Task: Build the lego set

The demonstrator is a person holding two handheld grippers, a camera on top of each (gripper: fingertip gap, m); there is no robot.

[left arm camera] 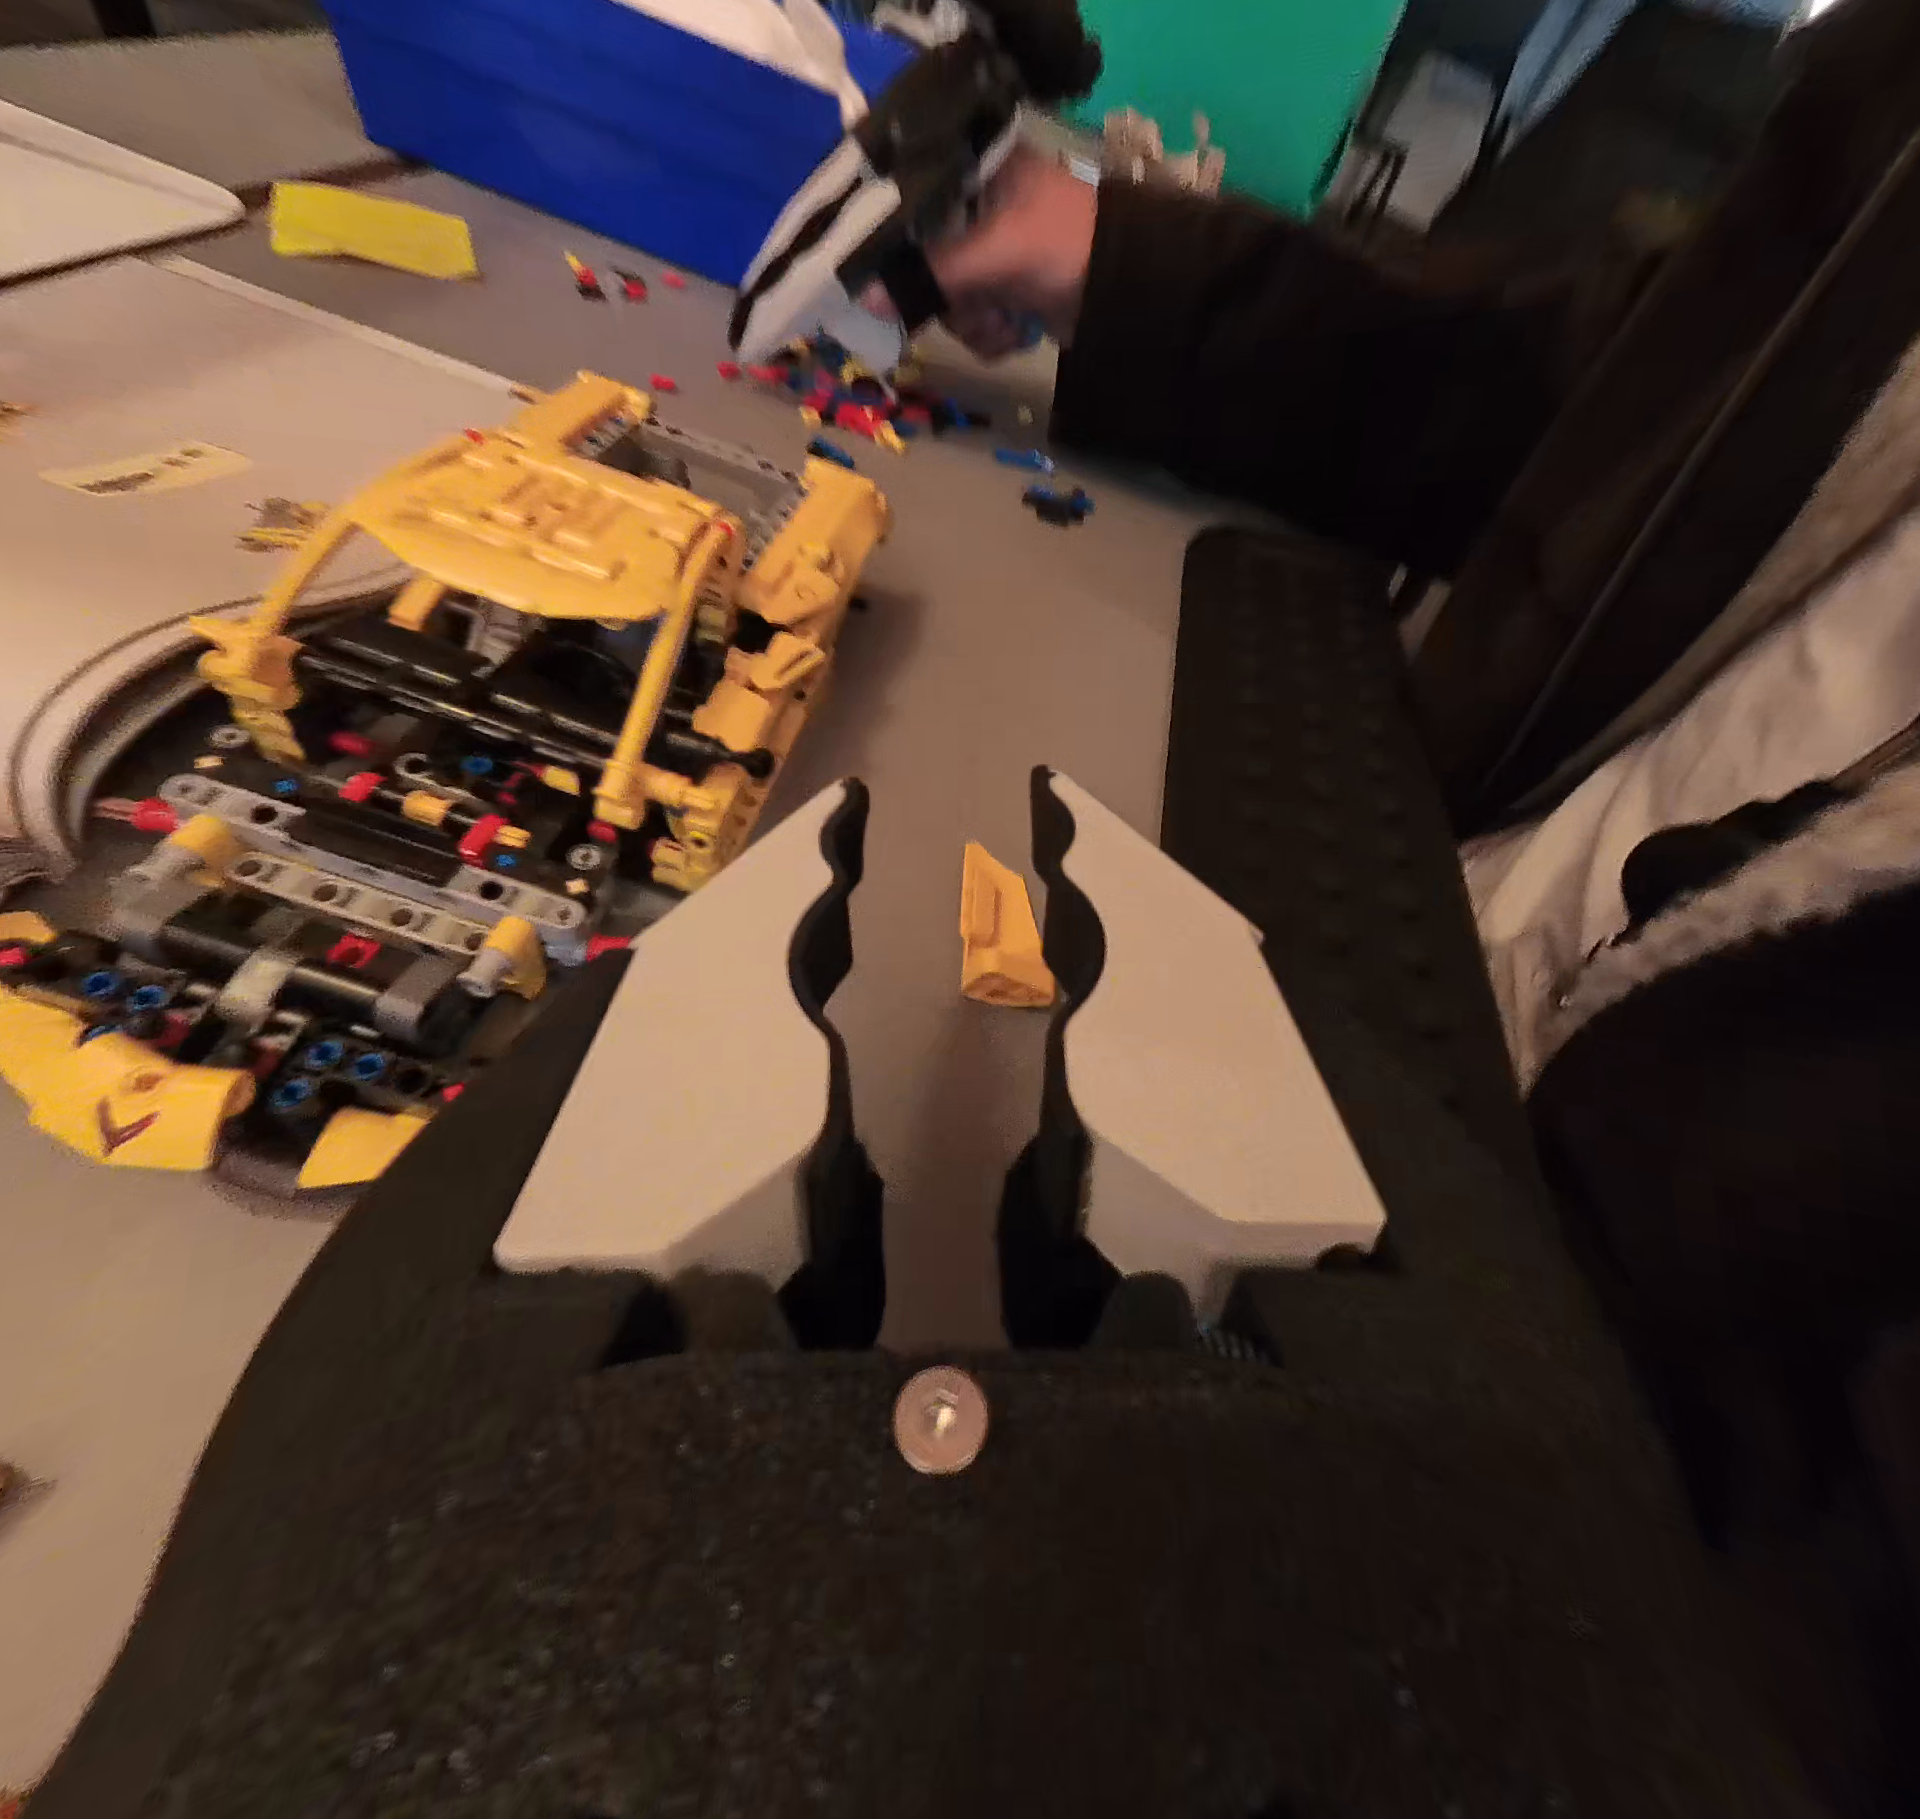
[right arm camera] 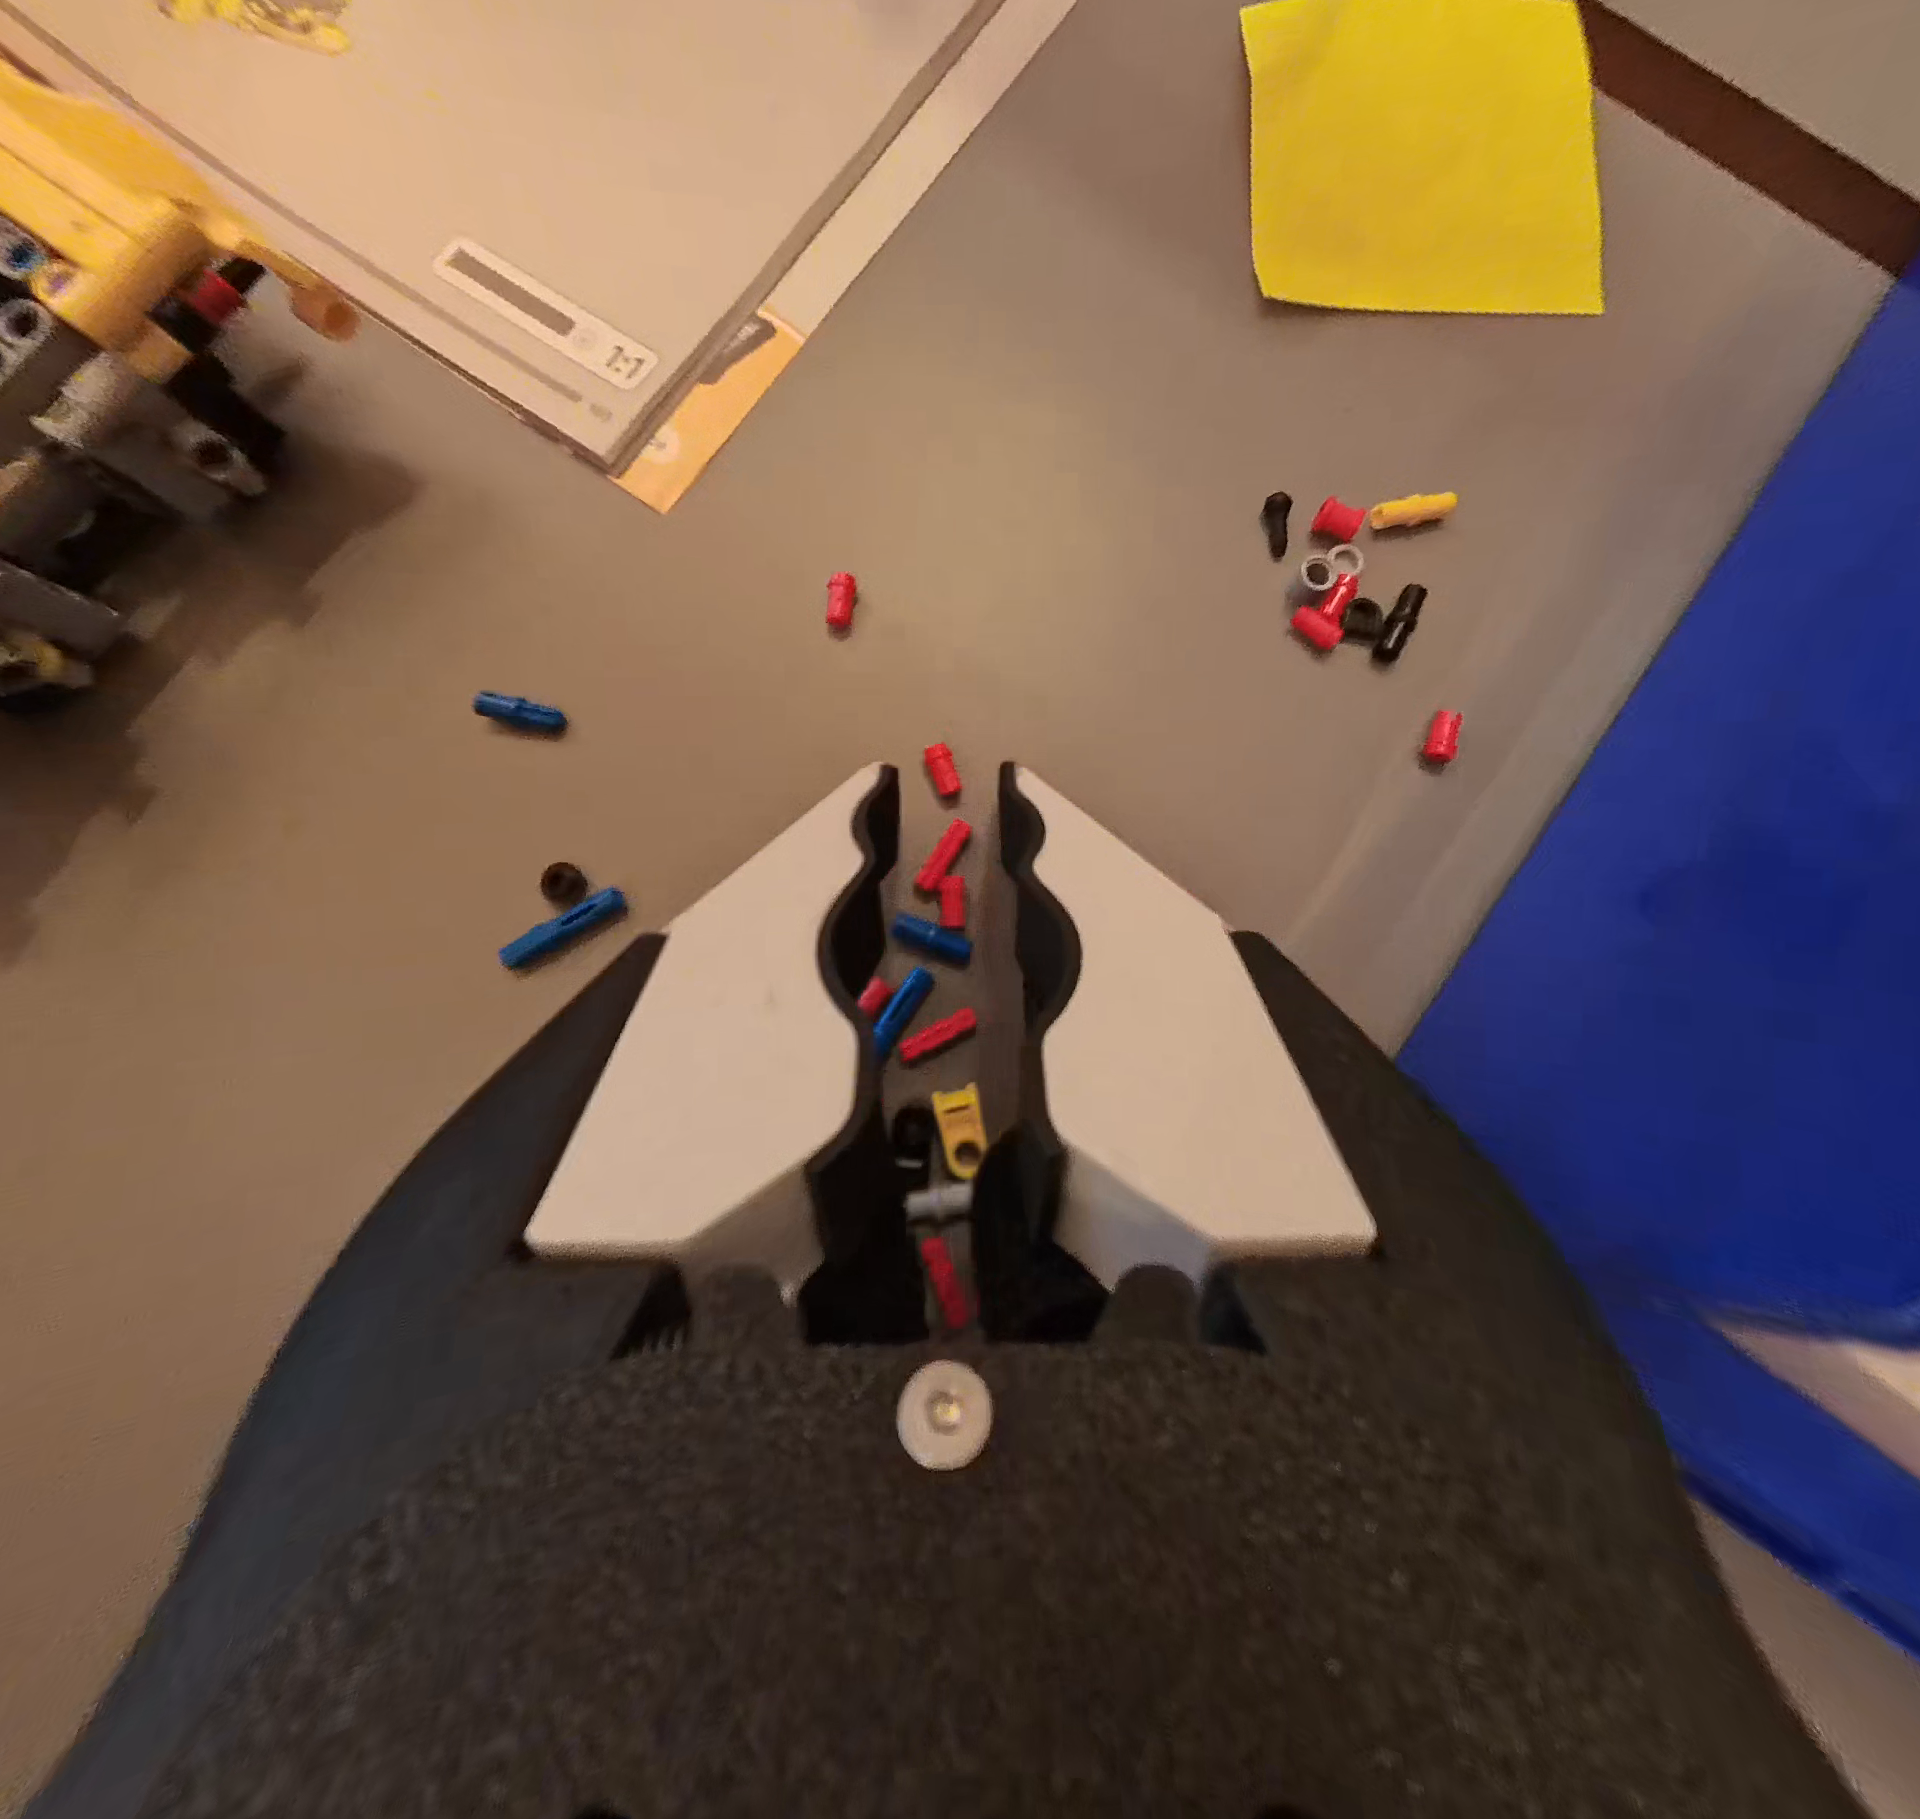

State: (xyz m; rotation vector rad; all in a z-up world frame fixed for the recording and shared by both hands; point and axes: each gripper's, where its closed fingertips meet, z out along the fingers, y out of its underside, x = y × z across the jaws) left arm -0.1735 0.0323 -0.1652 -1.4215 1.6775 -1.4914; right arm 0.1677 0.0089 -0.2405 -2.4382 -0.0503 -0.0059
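The left gripper (left arm camera: 948, 793) hovers low over a grey table (left arm camera: 987, 626) with its pale fingers spread and nothing between them; a small yellow wedge piece (left arm camera: 1000, 928) lies on the table in the gap, close to the right-hand finger. Just to the left stands the half-built yellow lego car (left arm camera: 499, 689), roof and sides on, black and grey beams bare at its front end, resting partly on an open instruction booklet (left arm camera: 156, 398). The booklet carries printed diagrams and small markings, and the car's nose a small emblem. Farther off, the right gripper (left arm camera: 821, 315), held in a hand (left arm camera: 1013, 263), points down over a heap of loose pins (left arm camera: 873, 398) beside a blue box (left arm camera: 582, 76). In its own view, the right gripper (right arm camera: 943, 772) is spread above scattered red and blue pins (right arm camera: 930, 938), gripping none. A yellow paper square (right arm camera: 1423, 148) lies beyond.
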